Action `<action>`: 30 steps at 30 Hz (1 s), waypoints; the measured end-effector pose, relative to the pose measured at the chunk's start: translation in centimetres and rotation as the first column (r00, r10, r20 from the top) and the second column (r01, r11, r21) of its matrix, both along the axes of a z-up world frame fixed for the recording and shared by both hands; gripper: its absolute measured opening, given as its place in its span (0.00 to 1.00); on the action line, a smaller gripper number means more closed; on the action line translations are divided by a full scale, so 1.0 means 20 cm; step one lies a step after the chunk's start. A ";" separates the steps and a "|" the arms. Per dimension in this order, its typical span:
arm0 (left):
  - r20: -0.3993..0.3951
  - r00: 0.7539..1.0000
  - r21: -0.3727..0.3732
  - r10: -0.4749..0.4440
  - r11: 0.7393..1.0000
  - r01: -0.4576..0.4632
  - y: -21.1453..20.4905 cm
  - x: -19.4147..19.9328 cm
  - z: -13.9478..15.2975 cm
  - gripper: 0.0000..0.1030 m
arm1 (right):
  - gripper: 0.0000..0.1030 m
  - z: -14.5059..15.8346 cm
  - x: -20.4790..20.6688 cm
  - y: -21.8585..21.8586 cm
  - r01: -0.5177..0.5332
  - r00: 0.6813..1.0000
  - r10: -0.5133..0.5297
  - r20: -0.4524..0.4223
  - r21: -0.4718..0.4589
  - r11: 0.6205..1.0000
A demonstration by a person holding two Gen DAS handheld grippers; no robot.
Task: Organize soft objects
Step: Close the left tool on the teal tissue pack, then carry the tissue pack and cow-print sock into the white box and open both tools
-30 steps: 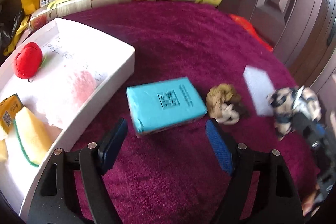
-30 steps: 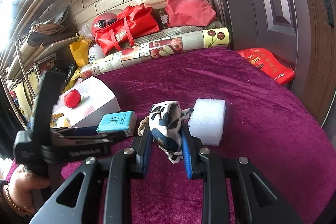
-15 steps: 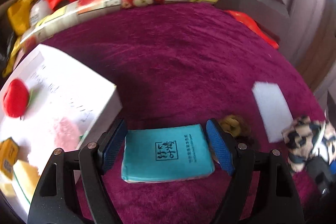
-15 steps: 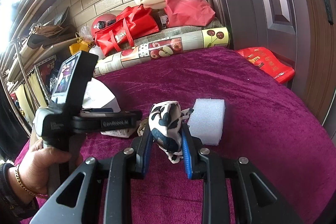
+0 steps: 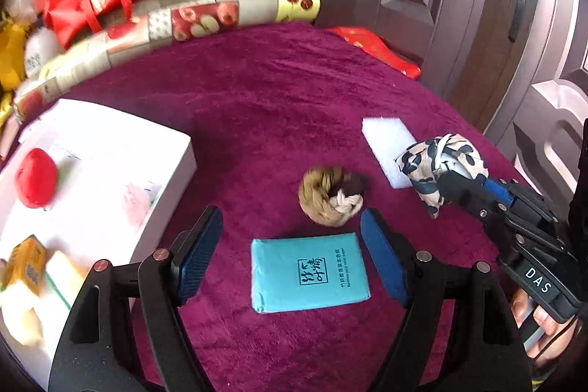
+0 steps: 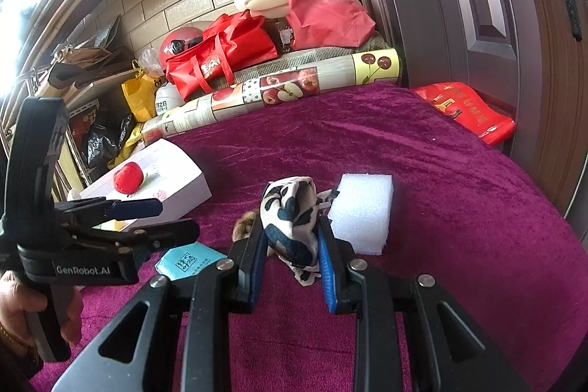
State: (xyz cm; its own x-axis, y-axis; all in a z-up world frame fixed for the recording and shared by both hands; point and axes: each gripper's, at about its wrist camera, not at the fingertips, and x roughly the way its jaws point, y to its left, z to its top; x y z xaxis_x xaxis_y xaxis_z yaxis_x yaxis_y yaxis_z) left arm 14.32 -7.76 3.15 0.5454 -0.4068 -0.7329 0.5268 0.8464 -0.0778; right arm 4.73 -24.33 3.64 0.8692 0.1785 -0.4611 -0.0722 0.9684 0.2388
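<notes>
Left tool (image 5: 290, 252) spread wide, straddling teal tissue pack (image 5: 308, 276) on the maroon surface (image 5: 257, 120), white box (image 5: 172, 149) at 10 o'clock; lower, centre, close gently; right tool (image 6: 290, 267) clamps patterned cloth (image 6: 292, 219).

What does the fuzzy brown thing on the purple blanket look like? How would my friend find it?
Start at the big white box on the purple blanket and look to its right. Just beyond the flat turquoise tissue packet lies the fuzzy brown thing, curled into a small ring. It alone is furry, tan and dark brown with a white braided bit; the white foam block nearby is plain and square.
</notes>
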 end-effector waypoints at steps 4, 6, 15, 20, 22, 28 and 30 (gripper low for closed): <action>-0.039 0.999 0.072 0.016 0.997 -0.013 -0.06 -0.01 -0.10 0.77 | 0.25 0.00 0.00 0.00 0.000 1.000 0.000 0.000 0.001 1.000; -0.013 0.999 0.091 0.035 0.995 -0.034 -0.09 -0.04 -0.14 0.79 | 0.25 0.00 0.00 0.00 0.000 1.000 0.000 0.000 0.001 1.000; 0.012 0.998 0.062 0.056 0.996 -0.057 -0.12 -0.07 -0.15 0.80 | 0.25 0.00 0.00 0.00 -0.002 1.000 0.002 -0.001 0.000 1.000; -0.041 0.998 0.111 0.045 0.993 -0.040 -0.16 -0.05 -0.25 0.80 | 0.25 0.00 0.00 0.00 -0.003 1.000 0.003 0.001 -0.001 1.000; -0.035 0.998 0.094 0.047 0.995 -0.044 -0.14 -0.06 -0.26 0.80 | 0.25 0.00 0.00 0.00 -0.002 1.000 0.002 0.000 0.000 1.000; 0.005 0.999 0.100 0.049 0.994 -0.049 -0.12 -0.09 -0.24 0.72 | 0.25 0.00 0.00 0.00 -0.003 1.000 0.003 0.001 -0.002 1.000; 0.047 0.998 0.100 0.044 0.994 -0.049 -0.12 -0.12 -0.23 0.72 | 0.25 0.00 0.00 0.00 -0.003 1.000 0.003 0.002 -0.003 1.000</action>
State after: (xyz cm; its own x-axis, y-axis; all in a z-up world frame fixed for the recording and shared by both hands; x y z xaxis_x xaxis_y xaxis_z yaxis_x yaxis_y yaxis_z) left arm 11.85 -10.17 -1.35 0.5949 -0.3054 -0.7435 0.4876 0.8725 0.0317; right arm 4.73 -24.25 3.69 0.8695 0.1799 -0.4600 -0.0755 0.9688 0.2360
